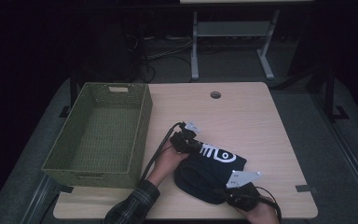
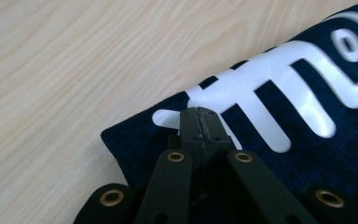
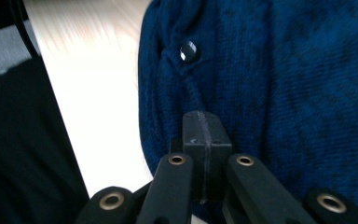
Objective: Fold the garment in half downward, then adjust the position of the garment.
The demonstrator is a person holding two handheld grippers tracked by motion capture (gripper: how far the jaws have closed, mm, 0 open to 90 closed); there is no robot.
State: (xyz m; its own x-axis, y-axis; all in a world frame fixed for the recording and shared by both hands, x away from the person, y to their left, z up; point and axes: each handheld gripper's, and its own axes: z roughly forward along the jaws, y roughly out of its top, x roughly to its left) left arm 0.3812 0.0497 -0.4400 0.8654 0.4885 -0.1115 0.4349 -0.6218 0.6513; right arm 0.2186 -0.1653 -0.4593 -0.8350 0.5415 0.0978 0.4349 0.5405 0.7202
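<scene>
Wood surface [image 1: 242,112], pale grain, carries everything. Green woven basket [image 1: 98,135] sits on its left part, just beside the left hand-held gripper [image 1: 186,140], on that gripper's left in the high view, not touching it.

Dark navy garment [image 1: 209,172] w/ white print [image 1: 216,154] lies folded in a lump btwn the two hand-held grippers, near the surface's front edge. In the left gripper view the print [image 2: 279,93] runs up and to the right from the jaw tips; bare wood shows to the tips' left.

Left hand-held gripper: jaws fully together, pads meeting in one seam, tips [image 2: 200,123] resting at the garment's [image 2: 140,144] corner edge over the white print. Whether any cloth is pinched btwn them can't be told. Person's left hand [image 1: 168,161] and plaid sleeve [image 1: 135,203] sit behind it.

Right hand-held gripper [image 1: 240,193]: jaws also fully together, tips [image 3: 200,128] against the knit fabric [image 3: 279,93] near its rounded edge; grip on cloth not clear either. Grey plate [image 1: 243,178] on top of it.

Small dark button [image 3: 188,50] on the garment, just ahead of the right gripper's tips.
</scene>
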